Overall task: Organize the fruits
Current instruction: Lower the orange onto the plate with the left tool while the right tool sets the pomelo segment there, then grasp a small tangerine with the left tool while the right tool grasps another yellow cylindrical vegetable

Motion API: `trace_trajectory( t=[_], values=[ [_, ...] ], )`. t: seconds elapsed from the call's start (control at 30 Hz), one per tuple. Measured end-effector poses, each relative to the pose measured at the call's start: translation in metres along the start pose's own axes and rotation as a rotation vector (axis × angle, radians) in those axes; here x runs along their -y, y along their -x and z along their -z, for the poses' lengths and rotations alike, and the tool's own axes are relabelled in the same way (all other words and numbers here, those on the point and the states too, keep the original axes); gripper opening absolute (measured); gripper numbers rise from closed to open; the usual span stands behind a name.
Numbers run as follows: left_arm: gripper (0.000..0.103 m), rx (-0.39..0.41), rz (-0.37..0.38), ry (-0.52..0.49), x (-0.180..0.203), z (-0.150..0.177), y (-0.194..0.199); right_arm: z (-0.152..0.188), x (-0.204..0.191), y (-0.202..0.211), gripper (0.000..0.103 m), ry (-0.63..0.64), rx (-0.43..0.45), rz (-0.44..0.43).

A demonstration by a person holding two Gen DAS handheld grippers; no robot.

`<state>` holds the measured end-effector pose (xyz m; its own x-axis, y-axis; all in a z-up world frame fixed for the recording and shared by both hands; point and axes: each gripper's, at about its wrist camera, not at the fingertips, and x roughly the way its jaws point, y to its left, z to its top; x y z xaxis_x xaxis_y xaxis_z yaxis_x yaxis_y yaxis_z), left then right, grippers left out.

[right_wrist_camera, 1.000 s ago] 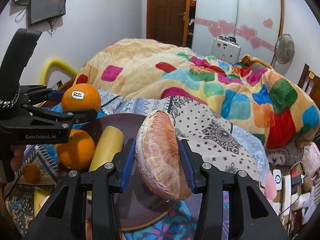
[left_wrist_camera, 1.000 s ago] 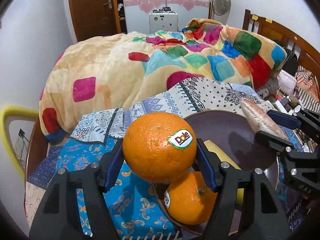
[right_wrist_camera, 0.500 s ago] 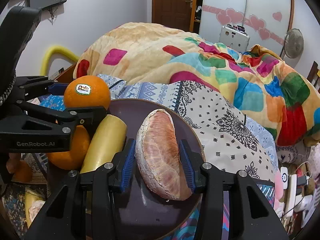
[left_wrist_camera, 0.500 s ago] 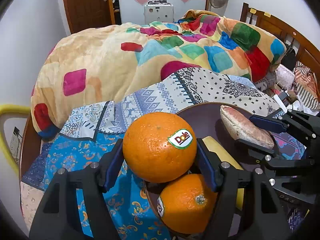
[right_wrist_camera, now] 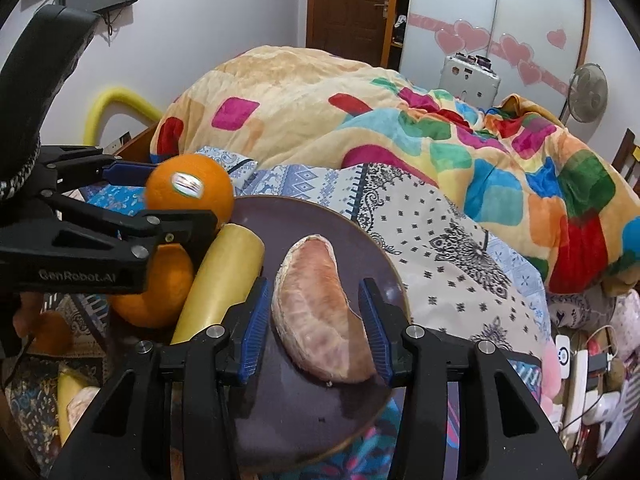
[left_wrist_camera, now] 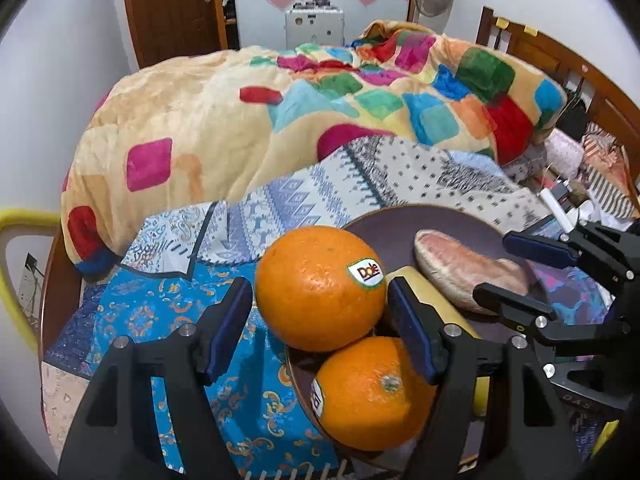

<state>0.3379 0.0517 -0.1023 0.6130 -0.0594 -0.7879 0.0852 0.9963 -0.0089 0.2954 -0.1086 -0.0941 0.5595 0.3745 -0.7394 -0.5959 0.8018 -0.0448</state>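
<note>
Both grippers [left_wrist_camera: 320,312] [right_wrist_camera: 314,312] gape; two oranges [left_wrist_camera: 320,288], one pomelo wedge [right_wrist_camera: 320,312] lie on plate [right_wrist_camera: 312,420].

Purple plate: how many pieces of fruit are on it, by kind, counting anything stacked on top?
Oranges: 2 (upper orange stacked on lower orange)
Peeled pomelo segment: 1
Yellow cylindrical piece, kind unclear: 1
Total on the plate: 4
</note>
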Motion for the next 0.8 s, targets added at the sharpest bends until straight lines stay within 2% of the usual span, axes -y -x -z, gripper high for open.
trace_trajectory(
  t=[0.1,0.37,0.57,0.67,0.8],
  values=[
    [0.075,0.042,-0.029,-0.019,0.004,-0.001,0.016,0.001,0.002,0.012,0.042,-0.012,0.016,0.000],
    [0.075,0.103,-0.037,0.003,0.002,0.012,0.068,0.006,-0.003,0.055,0.042,-0.016,0.072,0.024],
    [0.076,0.137,-0.056,0.007,0.001,0.037,0.108,0.017,-0.015,0.090,0.042,-0.015,0.115,0.023],
    [0.081,0.153,-0.068,0.009,0.001,0.054,0.125,0.027,-0.024,0.108,0.043,-0.011,0.138,0.026],
    [0.082,0.152,-0.078,0.010,0.001,0.079,0.141,0.043,-0.038,0.125,0.048,-0.014,0.154,0.014]
  ],
)
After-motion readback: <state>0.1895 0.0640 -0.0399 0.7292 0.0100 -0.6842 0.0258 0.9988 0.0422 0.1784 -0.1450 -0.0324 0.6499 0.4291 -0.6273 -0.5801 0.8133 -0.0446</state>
